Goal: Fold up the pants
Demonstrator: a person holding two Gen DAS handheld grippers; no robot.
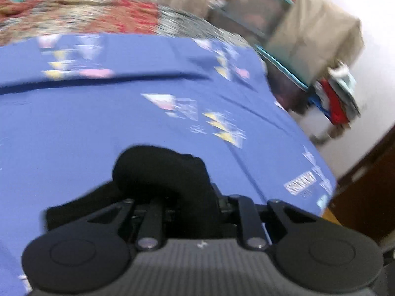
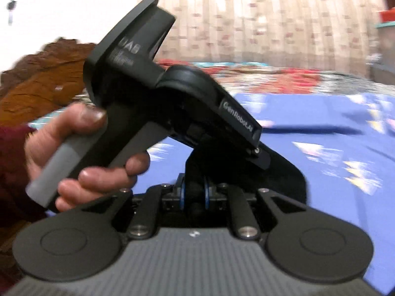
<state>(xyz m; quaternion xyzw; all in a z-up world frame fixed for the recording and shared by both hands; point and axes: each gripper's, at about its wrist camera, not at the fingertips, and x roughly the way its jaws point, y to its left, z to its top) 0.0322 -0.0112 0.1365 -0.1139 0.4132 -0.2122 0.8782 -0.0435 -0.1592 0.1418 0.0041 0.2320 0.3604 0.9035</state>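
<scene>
The black pants [image 1: 160, 170] bulge up in a folded loop right in front of my left gripper [image 1: 172, 197], which is shut on the cloth above the blue patterned bedsheet [image 1: 98, 123]; its fingertips are hidden by the fabric. In the right wrist view the black pants [image 2: 284, 172] stretch up from my right gripper [image 2: 195, 190], which is shut on them between its blue-edged pads. The person's hand [image 2: 81, 148] holds the left gripper's body [image 2: 153, 93] close in front of the right one, its nose reaching the same cloth.
A red floral blanket [image 1: 86, 14] lies at the far side of the bed. Stacked boxes [image 1: 308, 39] and piled clothes [image 1: 338, 98] stand off the bed's right edge [image 1: 296, 128]. A carved wooden headboard [image 2: 42, 79] is at the left, a curtain [image 2: 271, 19] behind.
</scene>
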